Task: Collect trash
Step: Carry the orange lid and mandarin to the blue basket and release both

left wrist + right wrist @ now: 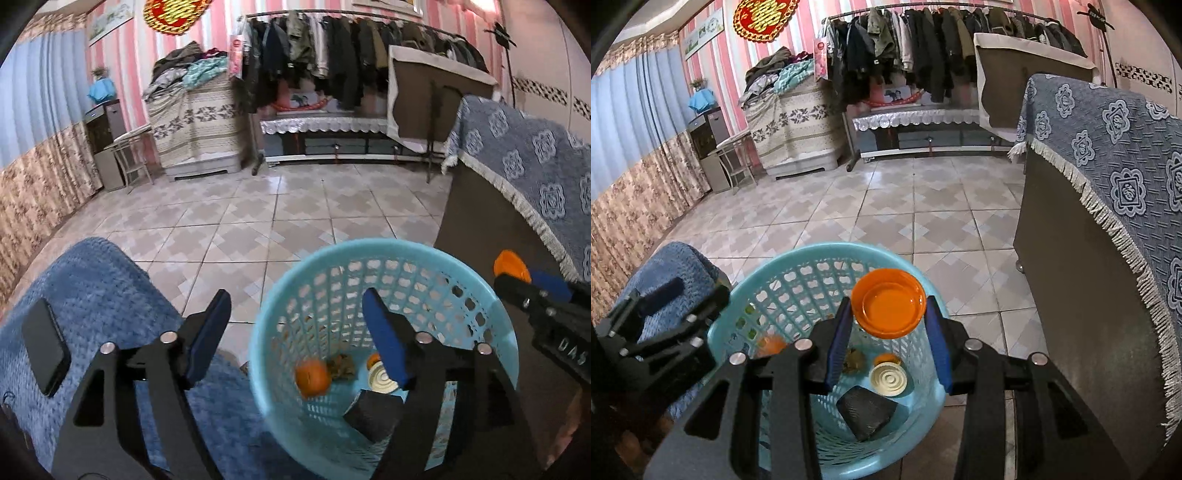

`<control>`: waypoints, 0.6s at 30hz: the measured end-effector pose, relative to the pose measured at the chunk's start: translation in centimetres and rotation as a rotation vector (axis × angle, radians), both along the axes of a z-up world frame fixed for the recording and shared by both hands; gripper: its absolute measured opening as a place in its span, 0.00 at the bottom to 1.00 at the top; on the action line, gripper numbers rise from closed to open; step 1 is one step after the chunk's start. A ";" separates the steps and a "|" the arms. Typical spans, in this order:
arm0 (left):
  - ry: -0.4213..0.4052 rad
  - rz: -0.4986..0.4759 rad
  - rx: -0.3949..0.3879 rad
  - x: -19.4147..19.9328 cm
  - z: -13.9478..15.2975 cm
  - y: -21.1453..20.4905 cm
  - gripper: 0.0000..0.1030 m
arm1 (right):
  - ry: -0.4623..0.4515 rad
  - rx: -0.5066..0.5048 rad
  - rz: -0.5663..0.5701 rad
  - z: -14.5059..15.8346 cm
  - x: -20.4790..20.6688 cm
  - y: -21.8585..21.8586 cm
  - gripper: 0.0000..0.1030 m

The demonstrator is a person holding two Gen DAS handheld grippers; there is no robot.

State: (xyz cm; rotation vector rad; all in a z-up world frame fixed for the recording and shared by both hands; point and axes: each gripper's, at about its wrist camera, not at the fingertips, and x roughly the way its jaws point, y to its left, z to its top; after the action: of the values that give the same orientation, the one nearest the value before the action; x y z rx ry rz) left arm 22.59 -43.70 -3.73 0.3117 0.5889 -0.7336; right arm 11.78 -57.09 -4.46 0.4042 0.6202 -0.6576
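Item: orange lid point(889, 308), clamped by its edges in our right tongs point(886, 343), held above the basket point(827, 254) mouth.
Left tongs point(295, 332): wide, empty, over the basket's near rim.
Handling: we centre the lid over the opening, lower it, then spread the tongs; a rim strike would likely bounce it out.

Even, soft indoor light; heavy fisheye bending, dark corners, perhaps slight motion blur nearby.

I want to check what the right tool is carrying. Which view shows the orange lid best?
The right wrist view: the orange lid sits whole and face-on between the right tool's pads, above the basket. The left wrist view catches only an edge of it at the right, partly hidden by that tool.
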 end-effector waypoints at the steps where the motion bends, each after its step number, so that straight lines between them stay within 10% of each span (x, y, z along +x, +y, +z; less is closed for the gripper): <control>1: -0.002 0.017 -0.003 0.2 0.2 0.5 0.76 | 0.001 -0.001 0.003 0.0 0.1 0.2 0.39; 14: -0.030 0.140 -0.024 1.9 2.1 5.7 0.91 | 0.015 0.000 0.051 -0.9 4.4 2.9 0.40; 18: -0.015 0.164 -0.030 2.5 2.0 6.4 0.91 | 0.035 -0.036 0.054 -0.7 4.9 3.7 0.67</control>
State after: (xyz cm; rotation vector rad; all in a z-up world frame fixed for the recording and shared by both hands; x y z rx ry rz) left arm 25.06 -37.32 -1.75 0.2376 0.5817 -0.5808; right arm 16.70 -53.39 -5.19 0.3421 0.6491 -0.6248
